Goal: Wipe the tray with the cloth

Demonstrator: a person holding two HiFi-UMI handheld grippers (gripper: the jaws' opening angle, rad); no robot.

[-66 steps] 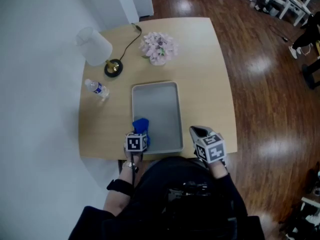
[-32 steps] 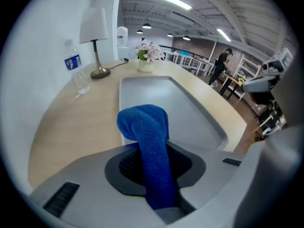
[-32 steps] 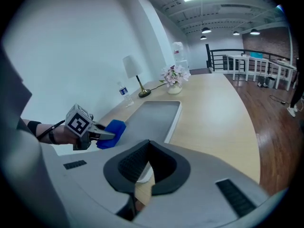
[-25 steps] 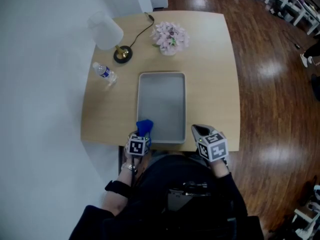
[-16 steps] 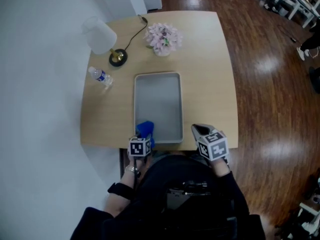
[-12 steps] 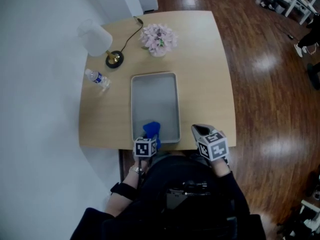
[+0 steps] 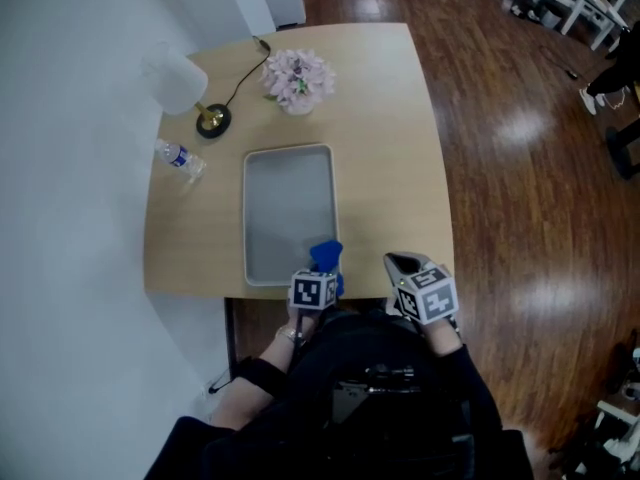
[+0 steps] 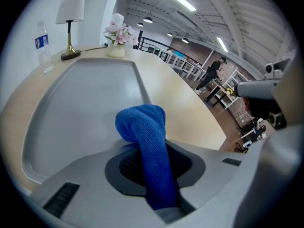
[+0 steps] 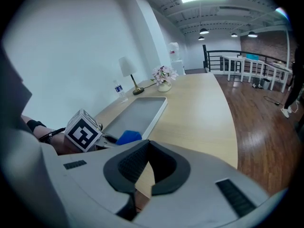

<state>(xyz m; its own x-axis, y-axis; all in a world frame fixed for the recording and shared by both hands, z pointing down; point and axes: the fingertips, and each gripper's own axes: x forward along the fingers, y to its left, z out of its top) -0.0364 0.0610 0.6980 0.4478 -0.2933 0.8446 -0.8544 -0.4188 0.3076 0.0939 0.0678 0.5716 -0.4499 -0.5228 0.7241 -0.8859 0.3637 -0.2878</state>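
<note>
Left gripper view showed the left gripper (image 8: 145, 148) clamping the blue cloth (image 8: 140, 120) in its jaws over the tray (image 8: 80, 94). The right gripper (image 9: 148, 144) had its jaws together, empty.

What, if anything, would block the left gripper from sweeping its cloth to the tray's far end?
Probably nothing, so yes: the left gripper grips the blue cloth at the near end of the tray, whose bed ahead looks bare.

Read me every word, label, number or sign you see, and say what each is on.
No text here is readable.
Water bottle: blue label, print too small to read.
Left cube and right cube: black-and-white square patterns, no words.
</note>
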